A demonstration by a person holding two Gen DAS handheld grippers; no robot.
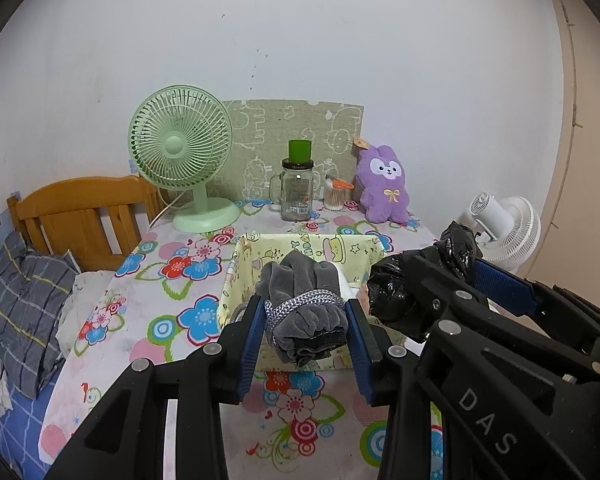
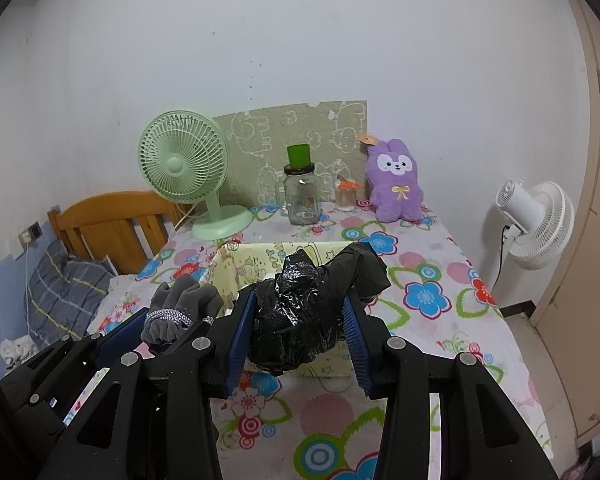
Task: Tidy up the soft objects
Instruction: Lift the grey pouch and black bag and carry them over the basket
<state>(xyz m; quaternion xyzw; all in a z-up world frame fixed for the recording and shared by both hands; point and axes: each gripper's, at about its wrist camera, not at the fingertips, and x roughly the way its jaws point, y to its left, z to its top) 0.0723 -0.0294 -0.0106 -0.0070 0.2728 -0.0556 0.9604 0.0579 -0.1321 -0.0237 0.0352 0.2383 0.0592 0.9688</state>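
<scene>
my left tongs (image 1: 305, 322) are clamped on a rolled grey fleece bundle (image 1: 300, 300) tied with a silver-grey cord, low in the centre of the left wrist view, held above the near edge of a pale yellow fabric basket (image 1: 300, 246). my right tongs (image 2: 300, 320) are clamped on a crumpled black plastic bag (image 2: 300, 304), low centre of the right wrist view, also over that basket. the two sets of tongs sit side by side, near each other. the basket stands on a bench (image 2: 440, 280) covered in a bright flowered cloth. toward the upper middle, along the wall, stand a green desk fan (image 1: 180, 148), a glass jar with a green cup on top (image 1: 297, 188), and a purple plush bunny (image 1: 384, 184) to the right.
</scene>
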